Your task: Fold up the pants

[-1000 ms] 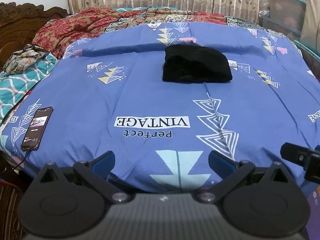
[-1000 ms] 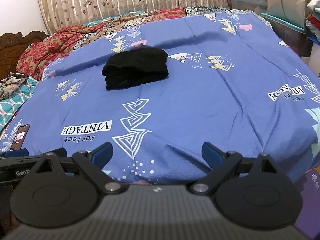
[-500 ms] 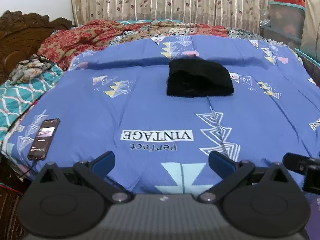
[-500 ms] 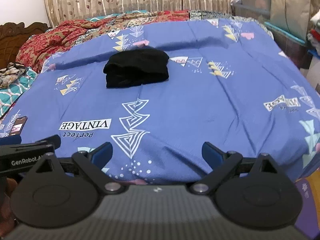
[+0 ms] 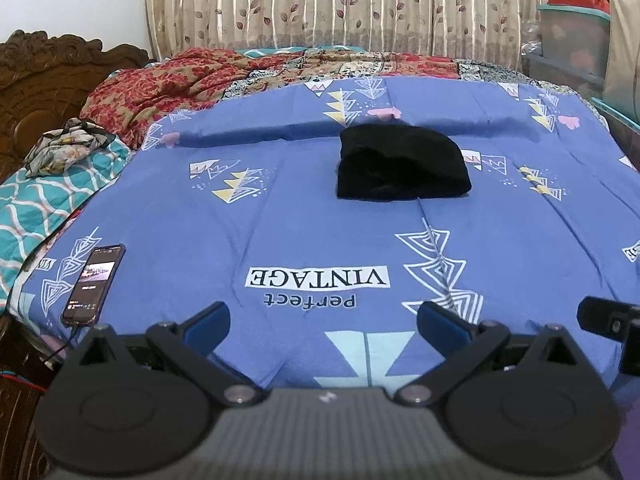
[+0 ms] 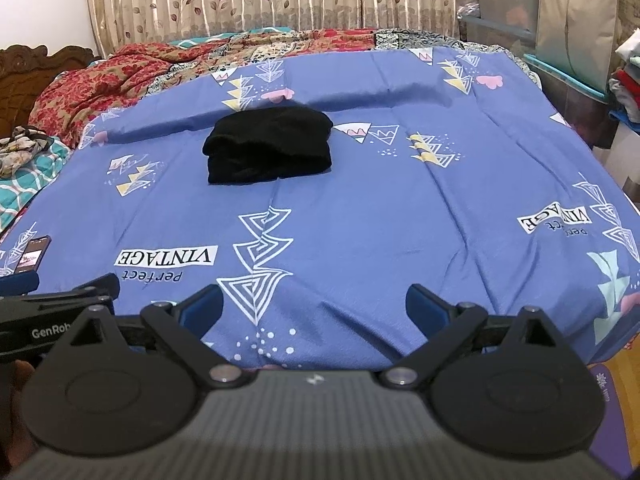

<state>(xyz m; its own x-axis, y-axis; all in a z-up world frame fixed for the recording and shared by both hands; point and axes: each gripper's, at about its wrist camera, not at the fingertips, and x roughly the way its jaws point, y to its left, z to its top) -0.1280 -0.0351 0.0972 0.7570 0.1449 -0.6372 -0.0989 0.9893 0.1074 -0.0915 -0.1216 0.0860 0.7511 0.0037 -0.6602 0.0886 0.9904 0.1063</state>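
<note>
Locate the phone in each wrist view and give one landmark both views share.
Left wrist: the phone lies lower left on the blue bedsheet, near the bed's edge.
Right wrist: the phone sits at the far left edge.
Shared landmark: the folded black pants, mid-bed.

Phone [image 6: 33, 255] screen text too small to read.

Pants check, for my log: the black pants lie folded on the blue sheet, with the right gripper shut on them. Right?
Not quite. The pants do lie folded on the sheet, but the right wrist view shows the right gripper open and well short of them.
</note>
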